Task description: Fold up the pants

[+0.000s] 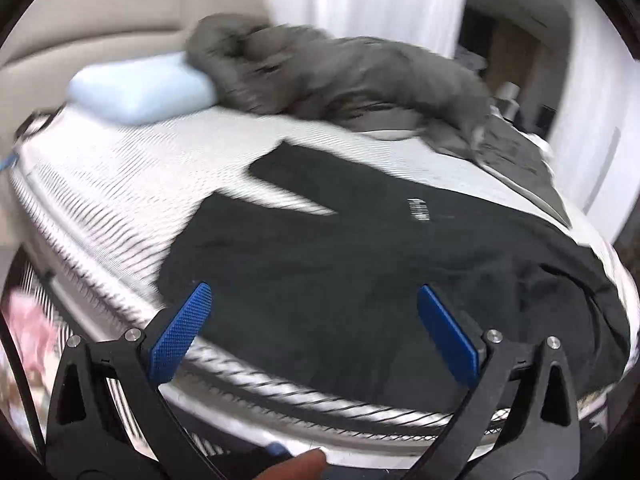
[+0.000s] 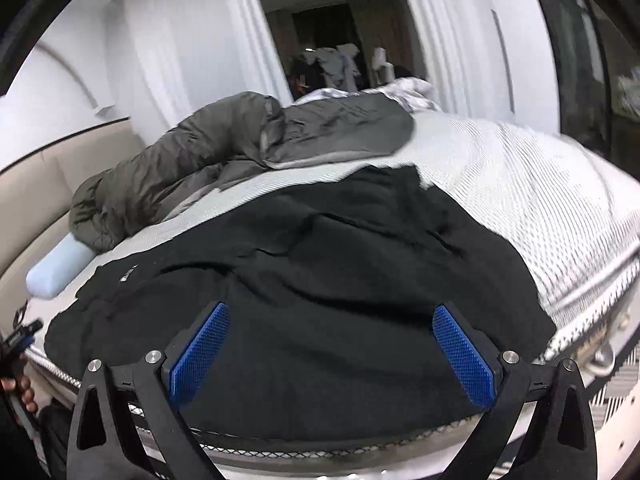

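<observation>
While both tools hover at the near edge of a bed, the left hand-held gripper [image 1: 314,326] and the right hand-held gripper [image 2: 332,346] each stand with blue pads spread wide and nothing between them. Just beyond the fingertips lie the black pants [image 1: 360,248], spread over the white patterned mattress [image 1: 120,184], the rumpled waist end toward the right-hand tool and the two legs parting toward the left-hand one, a small white logo [image 1: 418,210] showing on the cloth. Farther back, a pale blue pillow [image 1: 140,90] rests against a grey-green padded jacket [image 2: 224,148] heaped across the head of the bed, with white curtains [image 2: 192,48] and a dim doorway behind. Neither tool has taken hold, so the fold appears not yet begun. The likely trouble from here: the fabric is bunched near the waist, and a pinch there could catch only the top layer or a stray wrinkle, leaving a crooked fold; cloth near the mattress edge could also slide off if dragged.
</observation>
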### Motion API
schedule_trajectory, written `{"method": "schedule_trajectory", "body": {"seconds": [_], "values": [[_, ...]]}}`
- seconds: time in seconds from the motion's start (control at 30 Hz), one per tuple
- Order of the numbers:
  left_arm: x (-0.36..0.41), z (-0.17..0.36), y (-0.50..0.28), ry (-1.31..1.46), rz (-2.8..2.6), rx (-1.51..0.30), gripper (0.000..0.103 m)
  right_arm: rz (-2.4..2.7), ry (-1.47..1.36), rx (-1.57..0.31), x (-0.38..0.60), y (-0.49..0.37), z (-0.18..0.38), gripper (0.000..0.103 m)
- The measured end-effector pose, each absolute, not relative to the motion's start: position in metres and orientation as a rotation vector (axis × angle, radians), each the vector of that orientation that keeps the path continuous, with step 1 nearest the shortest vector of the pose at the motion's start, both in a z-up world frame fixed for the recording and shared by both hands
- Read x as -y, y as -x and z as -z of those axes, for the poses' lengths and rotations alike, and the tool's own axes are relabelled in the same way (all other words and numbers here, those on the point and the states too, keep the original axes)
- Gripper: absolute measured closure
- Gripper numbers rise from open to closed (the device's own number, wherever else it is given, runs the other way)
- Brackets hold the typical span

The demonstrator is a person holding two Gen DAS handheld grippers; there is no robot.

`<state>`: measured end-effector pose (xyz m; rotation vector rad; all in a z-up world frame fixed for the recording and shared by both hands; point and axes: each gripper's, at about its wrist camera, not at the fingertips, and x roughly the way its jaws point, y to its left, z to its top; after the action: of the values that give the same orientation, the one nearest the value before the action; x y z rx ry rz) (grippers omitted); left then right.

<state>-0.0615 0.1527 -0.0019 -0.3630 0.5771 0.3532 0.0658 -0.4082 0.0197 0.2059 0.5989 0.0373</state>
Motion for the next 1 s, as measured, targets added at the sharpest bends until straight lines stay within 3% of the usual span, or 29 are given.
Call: {"method": "schedule_trajectory", "body": {"seconds": [0.3,0.43,0.5,0.53,0.57,0.6,0.67,0.7,0.83,1.0], "values": [[-0.234,0.049,0.087,0.633,-0.338,-0.696,0.033,0.046,-0.258,-0.651,0.436,-0.059,0.016,0.0],[-0.244,0.073,0.074,0.694,-0.328,-0.76,0.038,0.054,-0.262,-0.669,0.437,-0.061,0.023,0.0],[-0.249,0.08,0.069,0.737,-0.309,-0.754,0.052,0.058,-0.263,-0.673,0.436,-0.062,0.024,0.0],[-0.25,0.082,0.068,0.741,-0.315,-0.751,0.053,0.061,-0.263,-0.674,0.436,-0.063,0.025,0.0],[-0.252,0.082,0.067,0.739,-0.327,-0.743,0.063,0.063,-0.266,-0.676,0.437,-0.063,0.026,0.0],[-0.253,0.08,0.067,0.731,-0.341,-0.726,0.081,0.063,-0.27,-0.679,0.437,-0.063,0.026,0.0],[-0.254,0.071,0.067,0.703,-0.354,-0.692,0.099,0.068,-0.273,-0.688,0.438,-0.065,0.028,0.0],[-0.254,0.065,0.068,0.687,-0.361,-0.663,0.103,0.073,-0.274,-0.693,0.439,-0.066,0.028,0.0],[-0.256,0.04,0.07,0.627,-0.402,-0.568,0.103,0.095,-0.303,-0.709,0.45,-0.061,0.032,0.0],[-0.264,0.036,0.043,0.66,-0.417,-0.6,0.103,0.117,-0.444,-0.713,0.485,-0.047,0.044,0.0]]}}
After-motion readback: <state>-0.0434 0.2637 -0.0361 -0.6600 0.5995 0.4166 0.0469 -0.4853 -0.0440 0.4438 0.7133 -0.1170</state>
